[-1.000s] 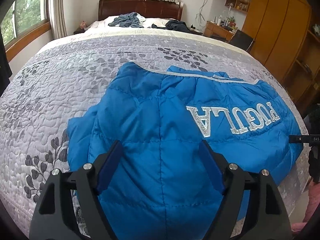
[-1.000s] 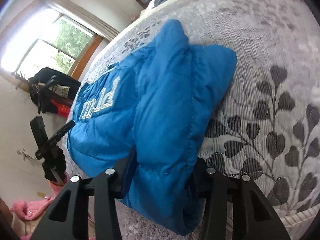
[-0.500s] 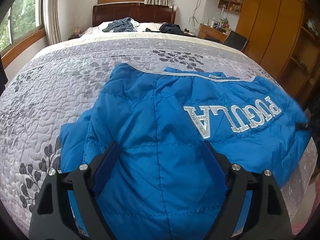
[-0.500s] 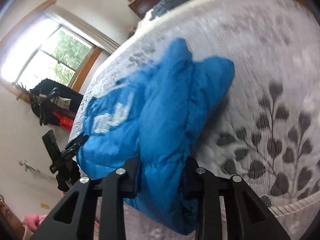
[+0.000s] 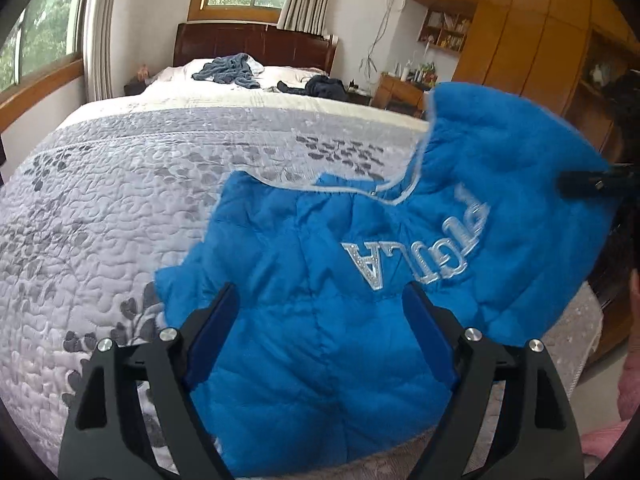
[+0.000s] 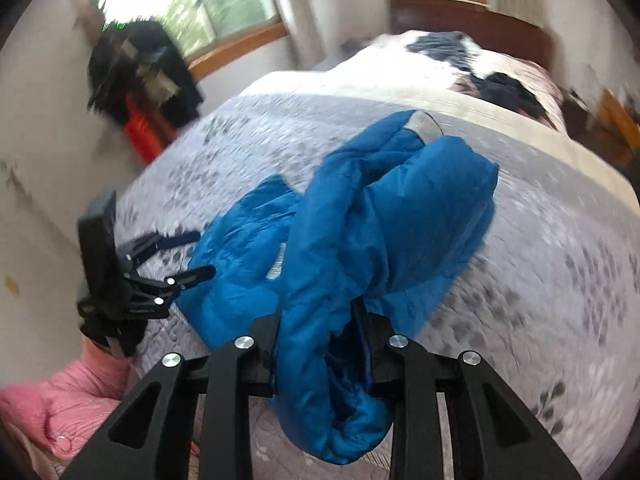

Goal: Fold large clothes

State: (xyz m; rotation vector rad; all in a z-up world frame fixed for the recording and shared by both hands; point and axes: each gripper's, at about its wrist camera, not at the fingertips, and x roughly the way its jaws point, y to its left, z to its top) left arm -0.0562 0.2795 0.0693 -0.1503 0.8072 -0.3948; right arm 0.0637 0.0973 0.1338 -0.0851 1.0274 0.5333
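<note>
Clamping a thick bunch of padded fabric between its narrowed jaws, the right gripper (image 6: 322, 344) sits at the lower centre of the right wrist view and holds one side of the blue down jacket (image 6: 360, 224), whose cloth spills down past the fingers toward the bottom of the frame; from there the lifted side rises, and in the left wrist view it shows as a raised flap at the upper right, blurred, its white lettering (image 5: 424, 256) curling upward. The left gripper (image 5: 320, 320) stands wide at the lower centre of its own view, jaws spread either side of the jacket's near edge and gripping nothing, though whether the pads touch the cloth is hard to tell. The rest of the jacket lies on the grey quilted bedspread (image 5: 120, 208), near the bed's front edge. The step in hand looks like folding one side across the body. The next move likely calls for carrying the held side over toward the frame's left, laying it flat and square, while the free gripper steadies the lower part against dragging
</note>
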